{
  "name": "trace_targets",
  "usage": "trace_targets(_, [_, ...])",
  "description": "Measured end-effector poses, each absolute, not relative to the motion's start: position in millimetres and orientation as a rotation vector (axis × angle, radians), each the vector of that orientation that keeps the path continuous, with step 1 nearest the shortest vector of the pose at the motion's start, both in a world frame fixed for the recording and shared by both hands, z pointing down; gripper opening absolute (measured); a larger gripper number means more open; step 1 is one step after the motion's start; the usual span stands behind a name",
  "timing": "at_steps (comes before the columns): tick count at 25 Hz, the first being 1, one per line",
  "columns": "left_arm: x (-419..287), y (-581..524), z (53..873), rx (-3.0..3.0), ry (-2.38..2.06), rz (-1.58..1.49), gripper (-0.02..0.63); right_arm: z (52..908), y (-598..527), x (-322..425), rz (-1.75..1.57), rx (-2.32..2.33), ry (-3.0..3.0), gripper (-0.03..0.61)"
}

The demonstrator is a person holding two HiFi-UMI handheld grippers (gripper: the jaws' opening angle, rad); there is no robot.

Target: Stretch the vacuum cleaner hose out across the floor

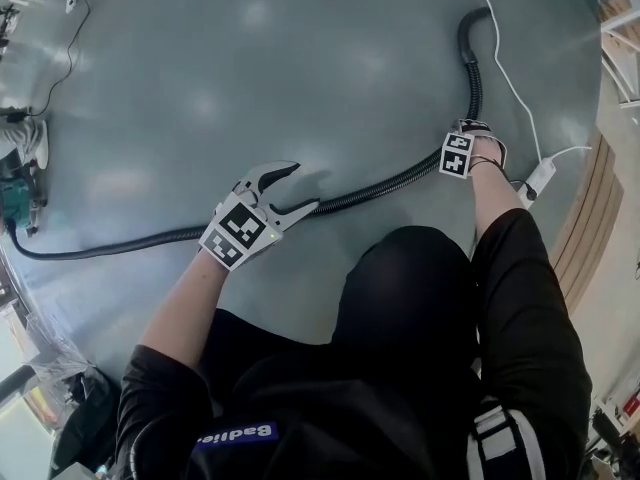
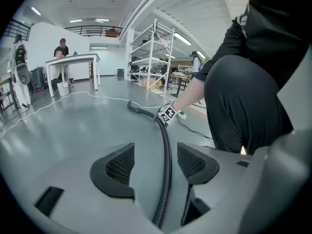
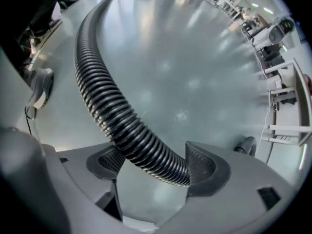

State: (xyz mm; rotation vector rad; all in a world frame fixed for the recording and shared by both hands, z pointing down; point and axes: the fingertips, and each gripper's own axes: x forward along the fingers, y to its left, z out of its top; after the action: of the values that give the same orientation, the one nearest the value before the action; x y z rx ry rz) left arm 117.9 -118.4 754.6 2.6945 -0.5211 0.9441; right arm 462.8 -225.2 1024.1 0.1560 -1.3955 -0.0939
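Left gripper [image 1: 303, 188] is low over the floor [image 1: 250, 68] just ahead of the person's knee [image 1: 405, 288], fingers wide, nothing gripped. The black ribbed hose [image 1: 400, 183] lies on the floor and runs through the gap between its fingers without touching either pad. Right gripper [image 1: 472, 138] is further along the same hose, pointing steeply down. Its fingers straddle the hose, which crosses the gap at a slant and meets one pad [image 3: 202, 165], but the gap is wider than the hose, so no clamp. From there the hose bends away to its open end [image 1: 472, 16]. The other way it snakes to the left edge beside a teal unit [image 1: 18, 198]. A white cable [image 1: 510, 78] runs to a white plug block [image 1: 537, 180] just beside the right gripper. Far back are a table [image 2: 73, 60] and shelving [image 2: 153, 48].
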Motion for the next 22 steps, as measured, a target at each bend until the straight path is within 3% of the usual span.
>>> trace_targets(4, [122.2, -119.4, 752.2, 2.715, -0.567, 0.86, 0.276, 1020.9, -216.8, 462.0, -0.065, 0.206, -1.481, 0.379])
trace_targets(5, [121.9, -120.1, 751.9, 2.722, -0.583, 0.847, 0.276, 1017.7, -217.9, 463.6, -0.058, 0.236, -1.499, 0.408])
trace_targets(6, [120.4, -120.9, 751.4, 2.727, -0.599, 0.834, 0.276, 1013.5, -220.6, 465.4, -0.039, 0.28, -1.52, 0.508])
trace_targets(12, [105.5, -122.7, 746.0, 2.741, -0.665, 0.74, 0.276, 975.5, -246.3, 458.4, 0.085, 0.512, -1.684, 0.525])
trace_targets(16, [81.7, -131.1, 738.7, 2.726, -0.759, 0.621, 0.276, 915.9, -270.4, 337.3, 0.011, 0.49, -2.016, 0.525])
trace_targets(22, [16.9, -152.7, 726.3, 2.629, -0.969, 0.465, 0.276, 813.1, -257.0, 106.1, 0.18, 0.207, -2.564, 0.523])
